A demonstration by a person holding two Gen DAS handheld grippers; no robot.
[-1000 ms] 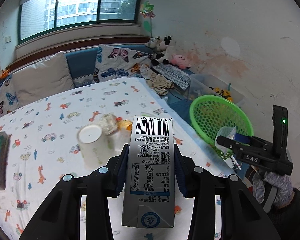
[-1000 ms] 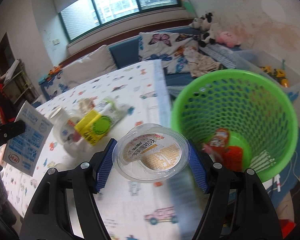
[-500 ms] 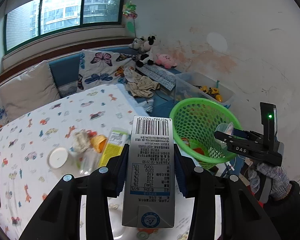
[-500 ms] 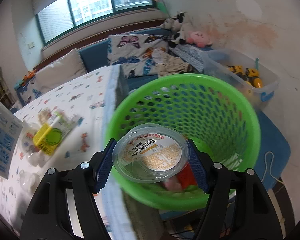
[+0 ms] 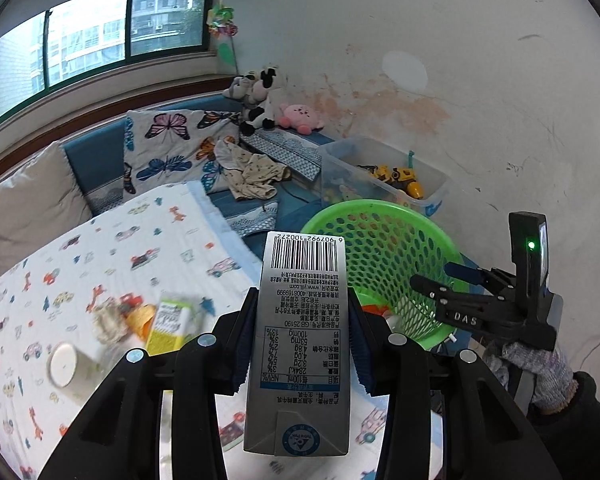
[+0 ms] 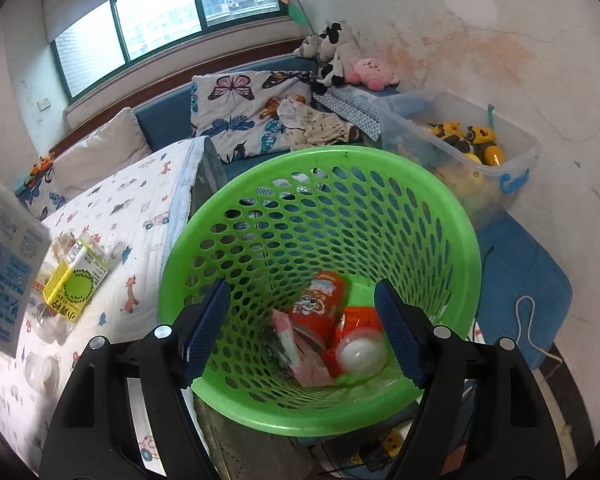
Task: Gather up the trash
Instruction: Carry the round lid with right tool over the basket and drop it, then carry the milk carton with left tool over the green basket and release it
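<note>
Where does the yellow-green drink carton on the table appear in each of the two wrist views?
Left wrist view: the yellow-green carton lies lower left of centre, blurred, on the patterned table cover, just left of the left gripper.
Right wrist view: it lies at the left edge, on the same cover, left of the basket.
Shared landmark: the green basket beside the table.
</note>
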